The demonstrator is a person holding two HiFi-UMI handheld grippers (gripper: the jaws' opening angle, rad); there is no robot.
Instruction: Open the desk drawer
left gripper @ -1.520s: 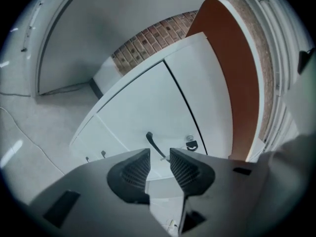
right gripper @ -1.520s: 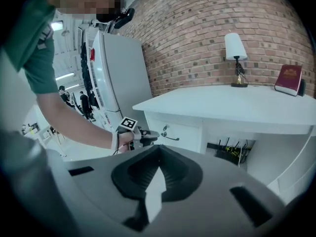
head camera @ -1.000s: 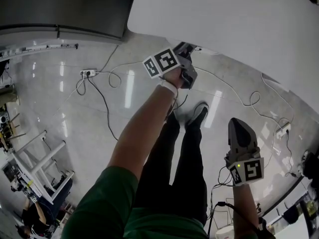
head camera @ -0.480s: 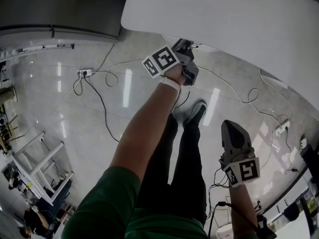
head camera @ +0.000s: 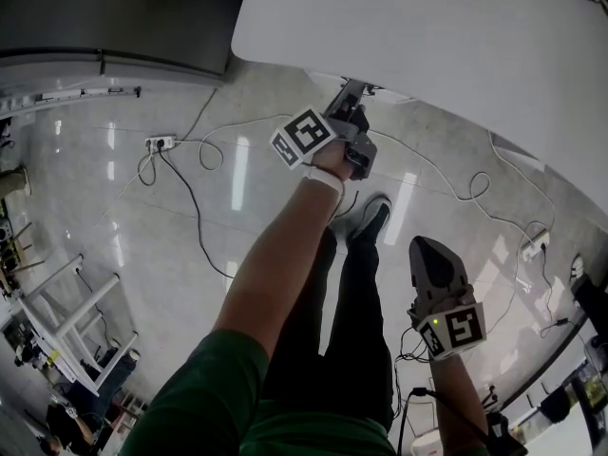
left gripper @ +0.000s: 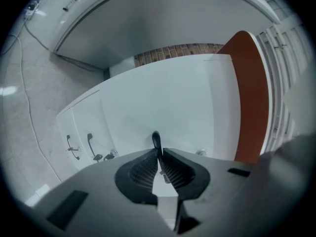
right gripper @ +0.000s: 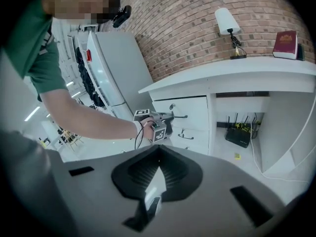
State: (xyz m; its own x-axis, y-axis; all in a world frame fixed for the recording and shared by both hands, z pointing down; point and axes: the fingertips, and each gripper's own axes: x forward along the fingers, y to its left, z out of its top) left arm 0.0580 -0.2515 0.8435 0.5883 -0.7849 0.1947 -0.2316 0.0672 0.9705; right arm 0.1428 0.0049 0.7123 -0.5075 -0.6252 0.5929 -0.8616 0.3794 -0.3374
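We are closing our left claw [left gripper: 159, 151] on the dark handle [left gripper: 156, 138] of the top drawer [right gripper: 195, 106], just under the white desk [head camera: 427, 27] edge. Our right claw [right gripper: 158, 168] is hanging pinched shut, holding nothing, over open floor [head camera: 190, 245] by our legs [head camera: 356, 293]

Outstretched left gripper [head camera: 352, 93] is closing its jaws on the drawer handle [left gripper: 156, 138]; right gripper [head camera: 426, 253] hangs near, jaws together.

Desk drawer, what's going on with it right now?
A person's left hand-held gripper is closing its jaws on the top drawer handle of the white desk. The drawer looks not yet pulled out. The right hand-held gripper hangs shut and empty, away from the desk.
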